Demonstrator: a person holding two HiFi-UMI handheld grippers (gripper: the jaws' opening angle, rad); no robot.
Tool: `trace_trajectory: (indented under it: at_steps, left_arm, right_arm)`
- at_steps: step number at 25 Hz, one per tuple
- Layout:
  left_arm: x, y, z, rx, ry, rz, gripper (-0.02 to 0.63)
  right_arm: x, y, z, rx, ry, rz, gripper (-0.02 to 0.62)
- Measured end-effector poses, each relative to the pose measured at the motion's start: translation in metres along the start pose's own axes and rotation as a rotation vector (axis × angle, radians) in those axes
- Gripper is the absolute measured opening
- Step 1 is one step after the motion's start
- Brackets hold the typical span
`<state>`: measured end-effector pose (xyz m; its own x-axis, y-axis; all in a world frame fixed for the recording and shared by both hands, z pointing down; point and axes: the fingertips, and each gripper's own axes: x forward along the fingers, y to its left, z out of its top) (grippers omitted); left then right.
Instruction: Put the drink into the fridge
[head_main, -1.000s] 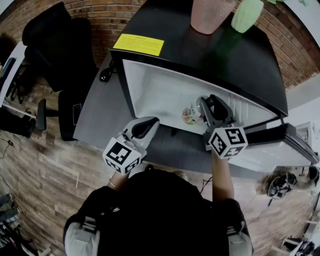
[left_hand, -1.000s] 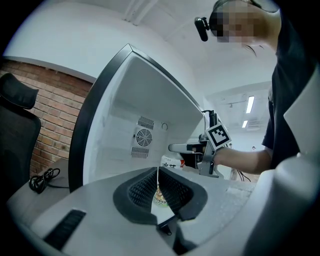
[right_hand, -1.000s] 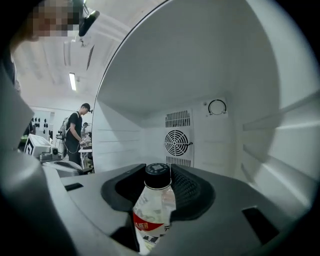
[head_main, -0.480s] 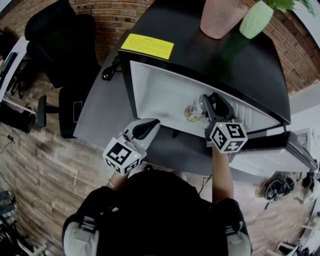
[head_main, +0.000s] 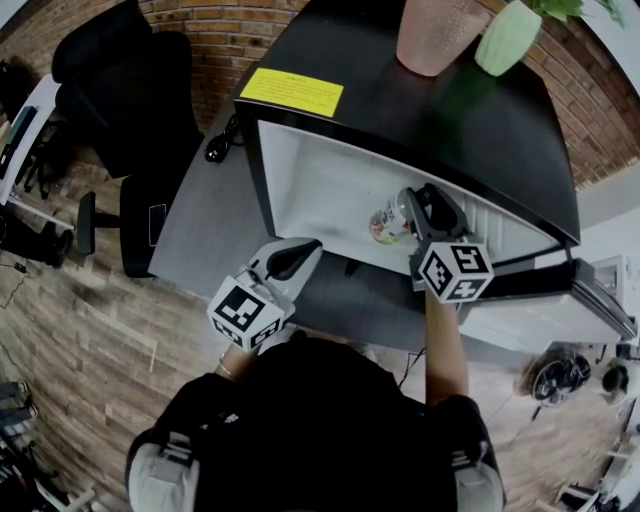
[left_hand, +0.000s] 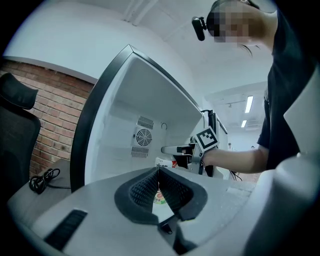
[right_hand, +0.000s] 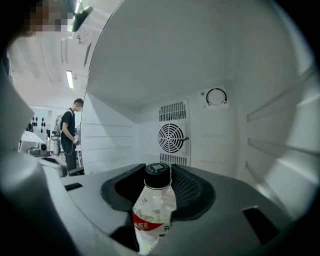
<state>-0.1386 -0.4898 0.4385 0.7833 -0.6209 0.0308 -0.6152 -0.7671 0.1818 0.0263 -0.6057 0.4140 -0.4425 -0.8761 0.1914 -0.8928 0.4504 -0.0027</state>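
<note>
The drink, a clear plastic bottle with a black cap and a red label, stands upright between the jaws of my right gripper, which is shut on it. Seen from above, that gripper reaches into the open mini fridge and holds the bottle inside the white compartment. My left gripper hangs outside the fridge's front, below its left side, shut and empty. Its own view shows its tips meeting, with the right gripper and bottle beyond.
The fridge's back wall carries a fan vent and a dial. Its door stands open to the right. A pink vase and a green vase sit on top. A black office chair stands left.
The head view has shifted slightly. The right gripper stays inside the fridge with the bottle, and the left gripper has barely moved.
</note>
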Motion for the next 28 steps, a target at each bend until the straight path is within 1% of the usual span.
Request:
trace_trajectory:
  at_steps: [3, 6, 12, 19, 23, 28]
  left_arm:
    - [-0.002, -0.001, 0.000, -0.001, 0.009, 0.005, -0.003]
    - [-0.003, -0.003, 0.001, 0.018, 0.006, 0.008, -0.003]
    - [-0.007, -0.008, 0.004, 0.032, -0.012, 0.006, -0.003]
    - [-0.014, -0.015, 0.005, 0.042, -0.010, 0.009, -0.003]
    - [-0.016, -0.020, 0.005, 0.047, -0.007, 0.004, -0.003]
    - [-0.015, -0.028, 0.005, 0.054, -0.007, -0.011, -0.003]
  right_arm:
    - [0.000, 0.000, 0.000, -0.014, 0.004, -0.013, 0.163]
    - [-0.001, -0.001, 0.004, -0.032, -0.003, -0.023, 0.181]
    - [-0.012, 0.003, 0.015, -0.023, -0.042, -0.023, 0.184]
    - [-0.043, 0.015, 0.029, -0.003, -0.129, -0.054, 0.184]
    - [-0.059, 0.027, 0.026, -0.003, -0.157, -0.068, 0.164]
    - [-0.079, 0.037, 0.013, 0.028, -0.169, -0.074, 0.127]
